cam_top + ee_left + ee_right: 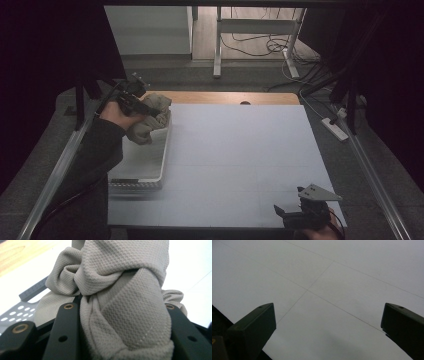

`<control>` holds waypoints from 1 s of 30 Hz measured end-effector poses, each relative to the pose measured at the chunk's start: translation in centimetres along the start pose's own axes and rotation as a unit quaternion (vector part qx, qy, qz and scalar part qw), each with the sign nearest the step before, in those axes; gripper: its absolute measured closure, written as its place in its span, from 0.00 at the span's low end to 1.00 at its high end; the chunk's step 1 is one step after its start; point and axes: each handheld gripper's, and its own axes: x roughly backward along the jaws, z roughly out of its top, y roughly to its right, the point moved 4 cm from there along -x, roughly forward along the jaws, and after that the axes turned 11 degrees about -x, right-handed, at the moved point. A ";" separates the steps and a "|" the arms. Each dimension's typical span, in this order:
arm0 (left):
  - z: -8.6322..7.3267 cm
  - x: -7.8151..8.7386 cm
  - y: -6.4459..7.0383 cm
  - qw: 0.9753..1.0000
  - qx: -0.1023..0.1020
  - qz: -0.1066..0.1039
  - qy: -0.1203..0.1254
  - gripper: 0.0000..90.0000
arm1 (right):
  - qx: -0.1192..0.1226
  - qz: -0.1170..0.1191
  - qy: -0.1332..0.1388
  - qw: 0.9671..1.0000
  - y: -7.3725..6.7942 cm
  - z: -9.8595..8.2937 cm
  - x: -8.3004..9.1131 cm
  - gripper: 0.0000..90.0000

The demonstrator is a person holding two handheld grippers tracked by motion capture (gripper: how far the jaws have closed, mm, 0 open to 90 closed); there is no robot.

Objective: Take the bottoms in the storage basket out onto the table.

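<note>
Between the left gripper's jaws, a bunched beige mesh-knit cloth is sitting clamped, hanging over the far end of the white perforated plastic basket. The right gripper is idling with jaws wide apart above the bare white table. Risk: loose folds outside the jaws are likely to snag the basket rim, dragging it.

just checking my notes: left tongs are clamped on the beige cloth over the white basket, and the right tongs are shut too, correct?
Not quite. The right tongs are open, jaws wide apart over the bare white table, as the right gripper view shows. The left tongs do clamp the beige cloth over the white basket.
</note>
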 end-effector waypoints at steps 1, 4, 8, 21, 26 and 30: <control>0.2 0.2 0.1 1.000 -0.002 0.000 0.000 0.62 | 0.000 0.000 0.000 1.000 0.0 0.0 0.0 0.00; 0.6 0.4 0.5 1.000 -0.009 0.000 0.001 0.62 | 0.000 0.000 0.000 1.000 0.0 0.0 0.0 0.00; 1.2 0.6 1.1 1.000 -0.016 0.000 0.001 0.62 | 0.000 0.000 0.000 1.000 0.0 0.0 0.0 0.00; 3.7 2.0 3.3 0.999 -0.045 -0.005 0.012 0.62 | 0.000 0.000 0.000 1.000 0.0 0.0 0.0 0.00; 4.6 2.5 3.9 0.998 -0.053 -0.007 0.017 0.62 | 0.001 0.001 0.000 1.000 0.0 0.0 0.0 0.01; 5.3 2.7 4.5 0.998 -0.059 -0.010 0.023 0.62 | 0.001 0.001 0.000 1.000 0.0 0.0 0.0 0.00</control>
